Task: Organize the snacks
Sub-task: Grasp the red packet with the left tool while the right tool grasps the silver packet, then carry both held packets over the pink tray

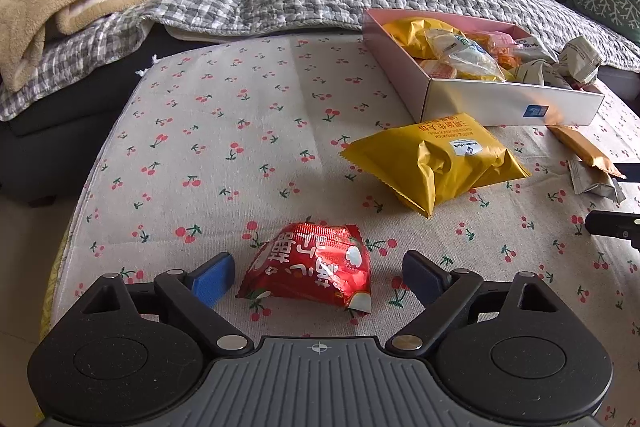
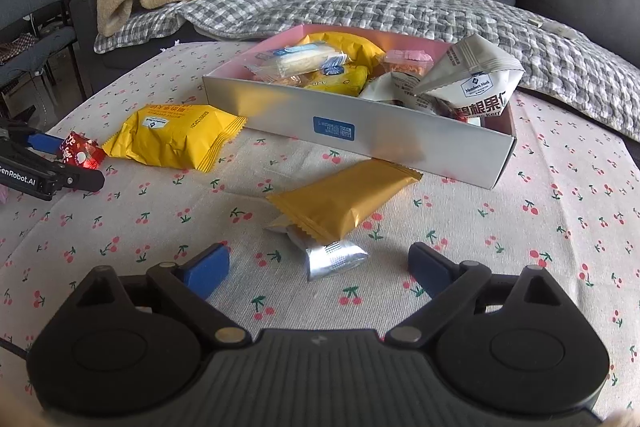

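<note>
fingers of my left gripper are standing wide around the red packet, not gripping; my right gripper is gaping around the silver packet.

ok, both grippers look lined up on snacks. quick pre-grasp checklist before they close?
1. Left gripper open, pads not on anything: ok.
2. Red packet lies between the left pads, flat on the cherry-print cloth: ok.
3. Right gripper open, holding nothing: ok.
4. Silver packet sits between the right pads, but the gold bar packet overlaps its far end, so it may get dragged along: not ok.
5. Room in the box for more: packets already heaped at its right end; free floor space: cannot tell.
6. Yellow packet apart from the red packet, clear of the left grasp: ok.
</note>
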